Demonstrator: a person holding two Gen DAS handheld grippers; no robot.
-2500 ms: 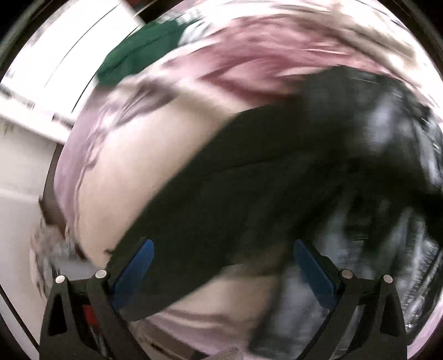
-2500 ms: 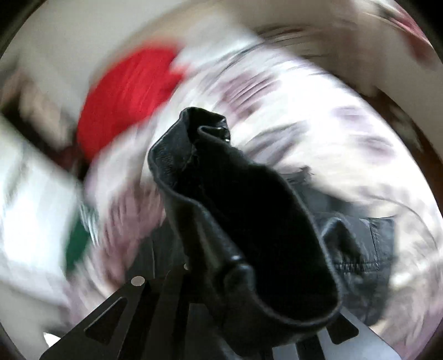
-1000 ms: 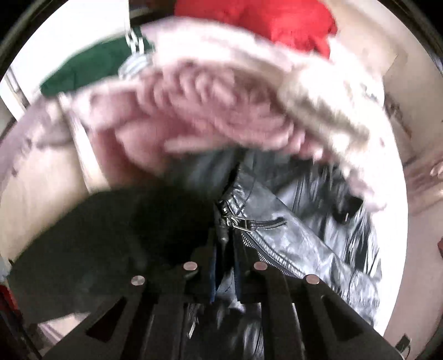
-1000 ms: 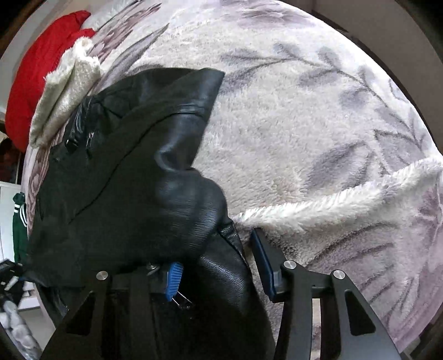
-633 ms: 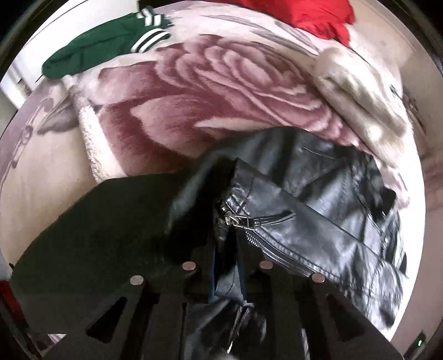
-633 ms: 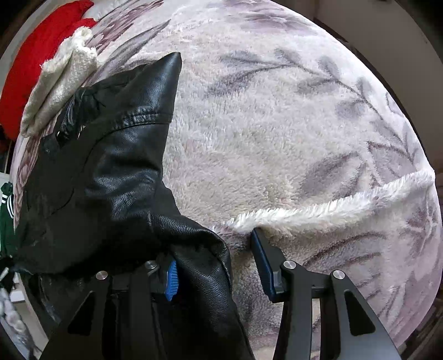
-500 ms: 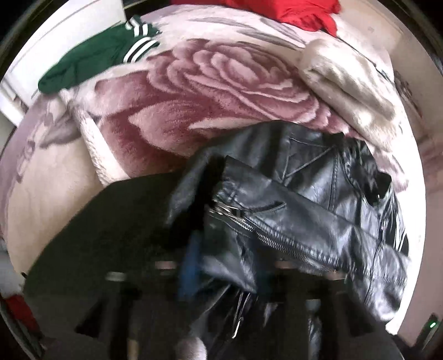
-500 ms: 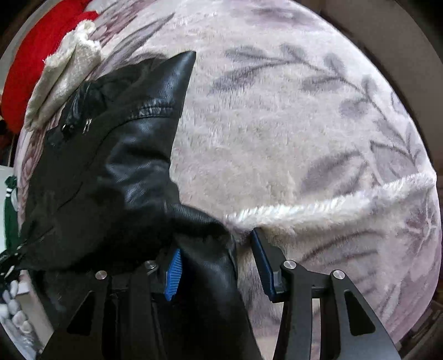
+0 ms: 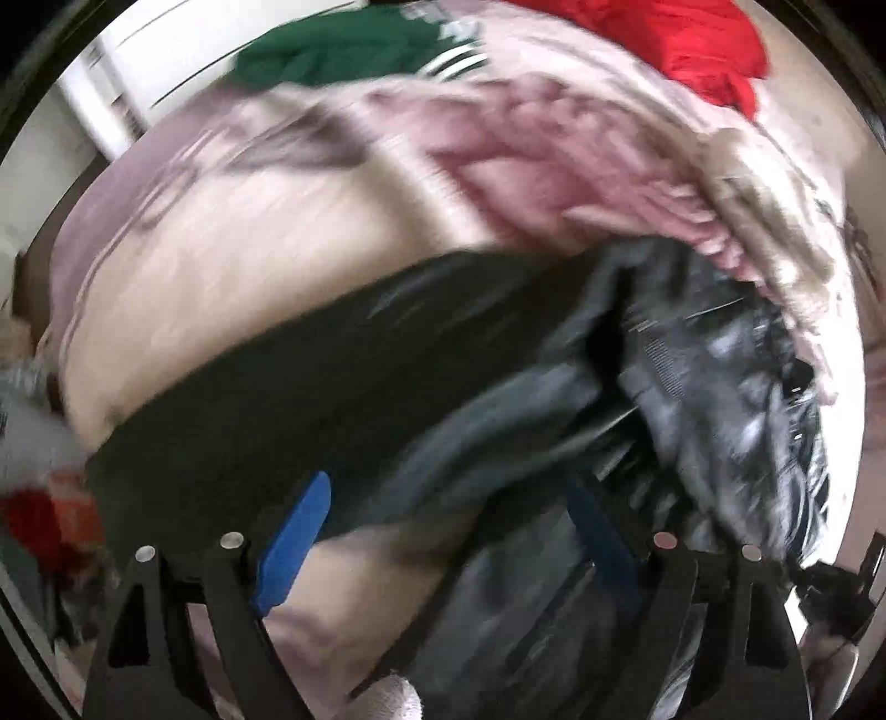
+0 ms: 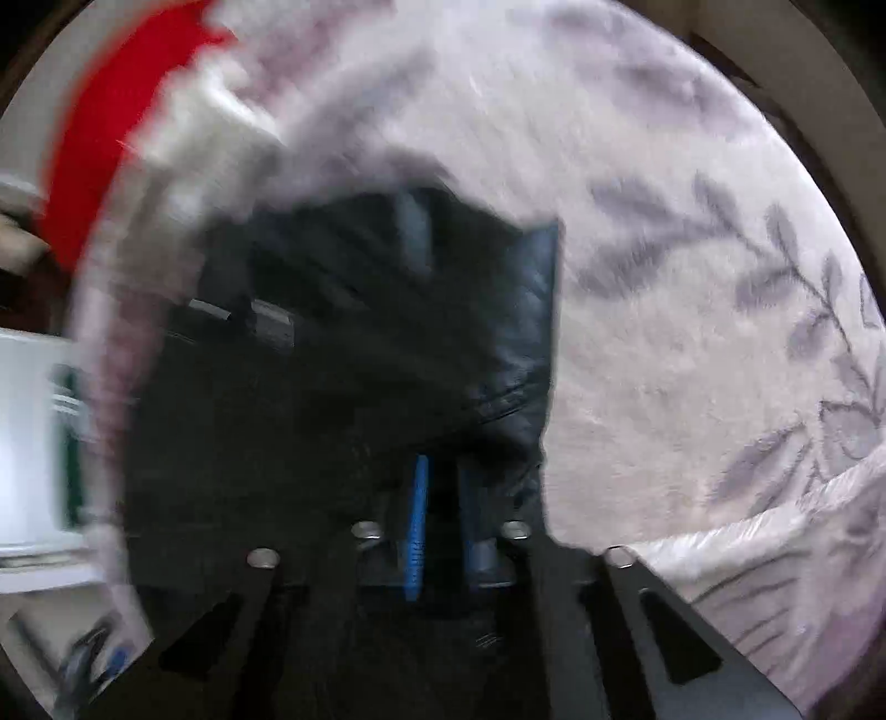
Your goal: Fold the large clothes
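A black leather jacket [image 9: 720,387] lies on a floral fleece blanket [image 9: 277,266], with its dark lining [image 9: 332,376] spread to the left. Both views are motion-blurred. My left gripper [image 9: 448,531] is open, its blue pads [image 9: 293,531] apart just above the jacket's near edge, holding nothing. In the right wrist view the jacket [image 10: 360,360] fills the left and middle. My right gripper [image 10: 443,515] is shut on a fold of the jacket, its blue pads [image 10: 418,515] close together with leather between them.
A red garment [image 9: 692,44] and a green striped garment [image 9: 343,50] lie at the far side of the blanket. The red garment also shows in the right wrist view [image 10: 111,127]. Grey-leaf blanket [image 10: 692,277] spreads to the right, with a fluffy folded edge [image 10: 747,531].
My left gripper has opened and let go of the jacket's zipper edge. My right gripper has closed on the jacket fold. Both views have swung and blurred.
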